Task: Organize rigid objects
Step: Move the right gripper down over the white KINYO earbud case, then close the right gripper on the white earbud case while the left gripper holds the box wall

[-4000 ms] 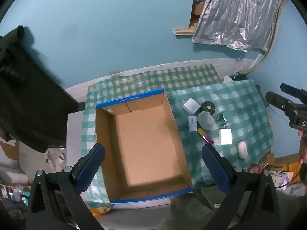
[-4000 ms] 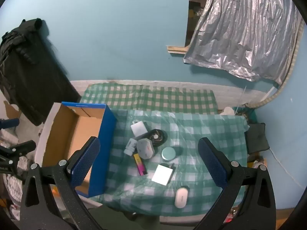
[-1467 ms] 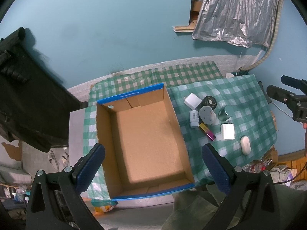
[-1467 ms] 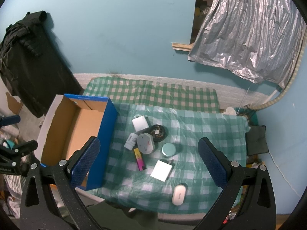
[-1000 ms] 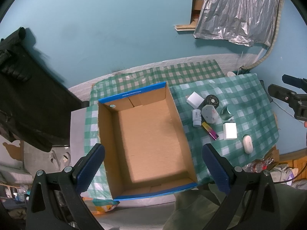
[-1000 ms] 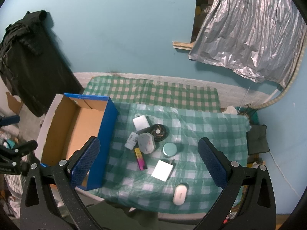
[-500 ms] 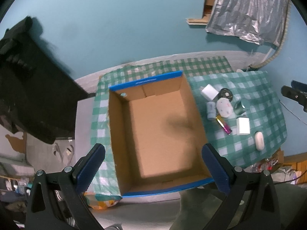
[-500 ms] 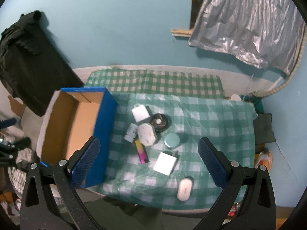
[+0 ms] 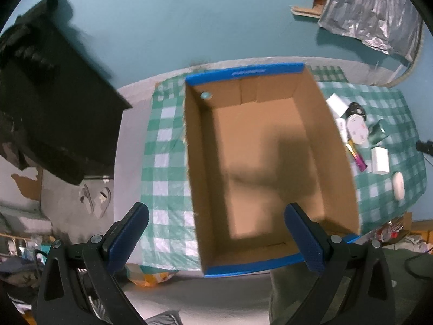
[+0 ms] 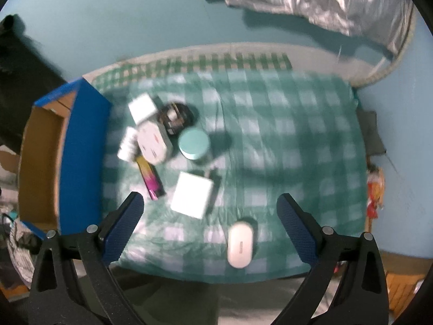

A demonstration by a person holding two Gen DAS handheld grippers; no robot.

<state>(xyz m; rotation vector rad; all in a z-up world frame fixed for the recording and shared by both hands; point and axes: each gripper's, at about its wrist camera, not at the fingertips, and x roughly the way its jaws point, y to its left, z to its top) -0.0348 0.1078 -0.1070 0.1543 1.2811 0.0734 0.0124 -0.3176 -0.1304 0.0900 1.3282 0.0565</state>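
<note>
An empty cardboard box (image 9: 265, 162) with a blue rim lies on the green checked tablecloth (image 9: 165, 159); my open left gripper (image 9: 216, 238) hangs above its near end. In the blurred right wrist view the box (image 10: 78, 146) is at the left. To its right lie a white cube (image 10: 142, 107), a black round thing (image 10: 176, 116), a white hexagonal case (image 10: 153, 142), a small white bottle (image 10: 127, 143), a teal round tin (image 10: 194, 144), a purple-yellow stick (image 10: 150, 181), a white flat box (image 10: 191, 194) and a white oval case (image 10: 239, 243). My open right gripper (image 10: 209, 226) hovers above these last two.
Dark clothing (image 9: 46, 103) hangs at the left against the blue wall. Silver foil sheeting (image 10: 324, 2) hangs at the upper right. The tablecloth (image 10: 297, 135) is bare to the right of the objects. Clutter (image 9: 389, 233) lies beyond the table's right corner.
Both grippers have dropped closer to the table. The left has shifted left along the box. The right has moved in over the white flat box and oval case.
</note>
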